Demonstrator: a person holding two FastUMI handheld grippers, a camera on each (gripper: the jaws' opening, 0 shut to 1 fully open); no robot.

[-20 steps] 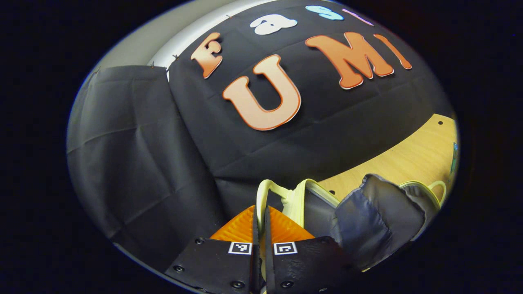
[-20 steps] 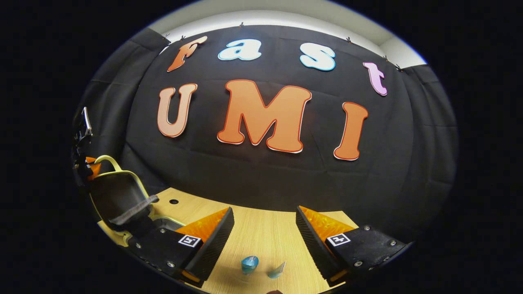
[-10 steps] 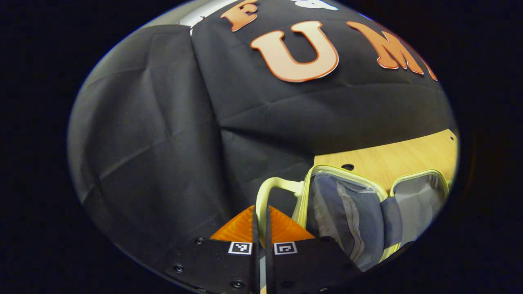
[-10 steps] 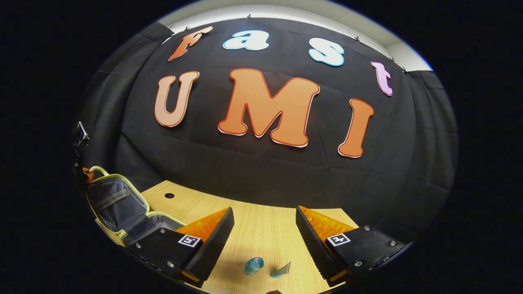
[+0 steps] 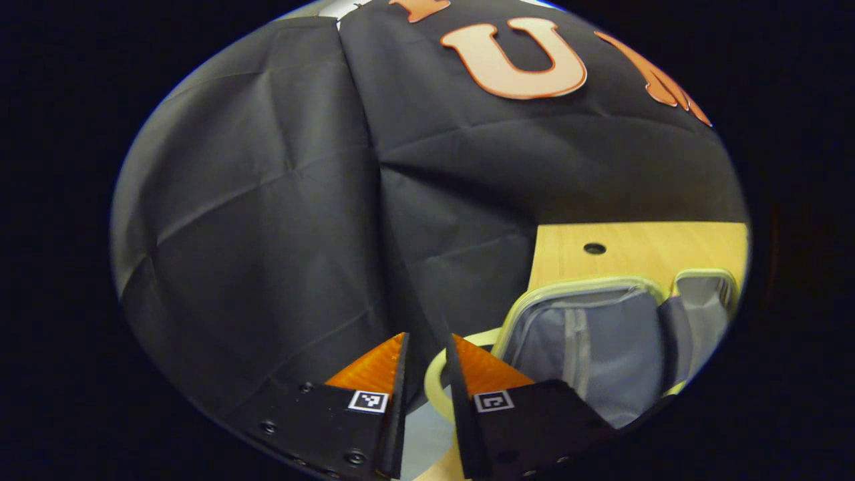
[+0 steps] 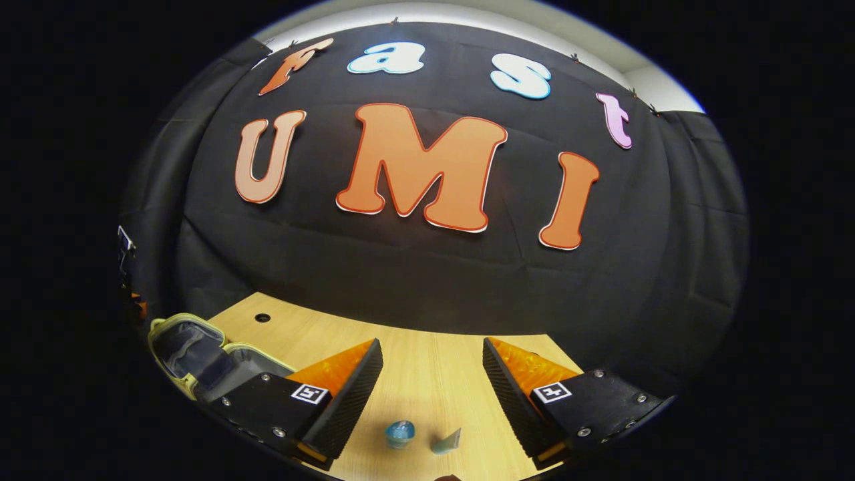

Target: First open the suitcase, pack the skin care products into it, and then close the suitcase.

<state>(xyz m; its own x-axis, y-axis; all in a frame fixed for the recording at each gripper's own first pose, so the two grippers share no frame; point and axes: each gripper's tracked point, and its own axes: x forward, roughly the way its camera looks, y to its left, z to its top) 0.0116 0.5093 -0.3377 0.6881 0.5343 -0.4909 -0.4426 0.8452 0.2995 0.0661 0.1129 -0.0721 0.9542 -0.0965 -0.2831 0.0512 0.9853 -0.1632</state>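
In the left gripper view, the suitcase [image 5: 601, 334] lies open on the counter [image 5: 641, 250], its grey lining facing up and its pale handle [image 5: 437, 384] looping just in front of the left claw [image 5: 427, 354]. The fingers stand slightly apart with the handle showing in the gap; neither seems to press on it, so the claw appears to grip nothing. Opening looks done, and packing comes next.

In the right gripper view, the right claw [image 6: 433, 364] is wide open and empty, hovering above the counter. A small blue bottle [image 6: 399, 433] and a pale tube [image 6: 446, 441] lie side by side on the near counter, below the gap between the fingers. The open suitcase sits far left. The next move, I judge, calls for lowering this claw onto one product.
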